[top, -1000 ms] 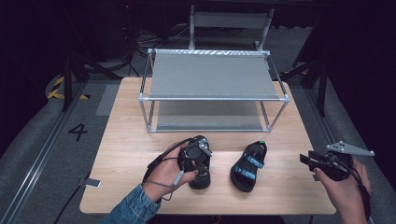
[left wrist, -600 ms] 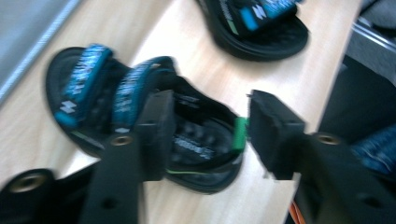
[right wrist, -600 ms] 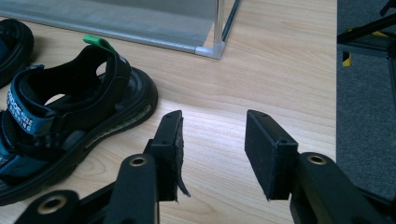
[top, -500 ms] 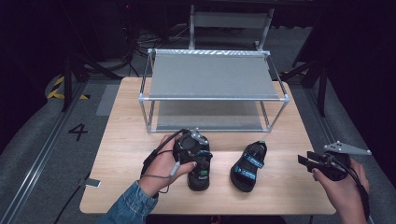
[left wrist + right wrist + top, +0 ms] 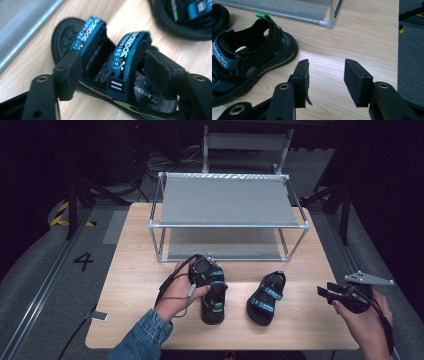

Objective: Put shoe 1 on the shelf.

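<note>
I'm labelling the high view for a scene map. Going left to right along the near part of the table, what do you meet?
Left gripper over the left sandal → right sandal → right gripper, held off to the right.

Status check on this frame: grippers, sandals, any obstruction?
Left gripper open, jaws straddling left sandal. Right gripper open, empty, beside right sandal. Both sandals on table; rack beyond, nothing blocking.

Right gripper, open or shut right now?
Open: the right gripper has bare table showing between its spread jaws, beside the sandal.
</note>
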`<state>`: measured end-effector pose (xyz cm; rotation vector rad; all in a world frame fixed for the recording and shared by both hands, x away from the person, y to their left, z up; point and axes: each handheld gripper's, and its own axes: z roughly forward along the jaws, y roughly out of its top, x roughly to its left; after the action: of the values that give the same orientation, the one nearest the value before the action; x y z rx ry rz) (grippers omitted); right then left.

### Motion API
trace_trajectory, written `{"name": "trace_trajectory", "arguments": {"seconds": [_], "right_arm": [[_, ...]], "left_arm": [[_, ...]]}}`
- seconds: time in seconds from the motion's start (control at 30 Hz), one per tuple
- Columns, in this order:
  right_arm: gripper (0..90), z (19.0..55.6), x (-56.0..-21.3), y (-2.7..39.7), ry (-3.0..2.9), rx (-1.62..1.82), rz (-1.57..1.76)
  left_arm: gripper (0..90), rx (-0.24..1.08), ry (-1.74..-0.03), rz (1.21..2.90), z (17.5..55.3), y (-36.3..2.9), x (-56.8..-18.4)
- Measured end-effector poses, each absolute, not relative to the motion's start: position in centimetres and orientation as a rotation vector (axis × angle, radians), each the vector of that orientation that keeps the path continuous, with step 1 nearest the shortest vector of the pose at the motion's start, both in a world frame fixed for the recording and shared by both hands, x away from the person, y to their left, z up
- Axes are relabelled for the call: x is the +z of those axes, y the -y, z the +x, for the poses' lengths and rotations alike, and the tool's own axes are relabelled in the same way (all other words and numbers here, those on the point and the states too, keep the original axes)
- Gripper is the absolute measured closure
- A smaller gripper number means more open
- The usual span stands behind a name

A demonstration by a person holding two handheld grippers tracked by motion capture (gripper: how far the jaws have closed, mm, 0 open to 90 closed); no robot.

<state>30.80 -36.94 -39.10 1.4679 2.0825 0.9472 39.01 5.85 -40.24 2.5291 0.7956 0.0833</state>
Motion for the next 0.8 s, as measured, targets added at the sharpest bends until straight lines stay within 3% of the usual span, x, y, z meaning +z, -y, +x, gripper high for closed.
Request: {"name": "trace_trajectory", "arguments": {"seconds": [0.33, 0.8], "right_arm": [[57.2, 30.9, -39.2, 36.7, -2.100, 0.937, 1.459], [58.0, 30.9, -39.3, 36.8, -2.102, 0.937, 1.457]], "left_arm": [[66.9, 0.043, -0.799, 2.548, 38.9, -5.4, -41.0], [69.3, 0.061, -0.829, 2.533, 38.5, -5.8, -39.6]]}}
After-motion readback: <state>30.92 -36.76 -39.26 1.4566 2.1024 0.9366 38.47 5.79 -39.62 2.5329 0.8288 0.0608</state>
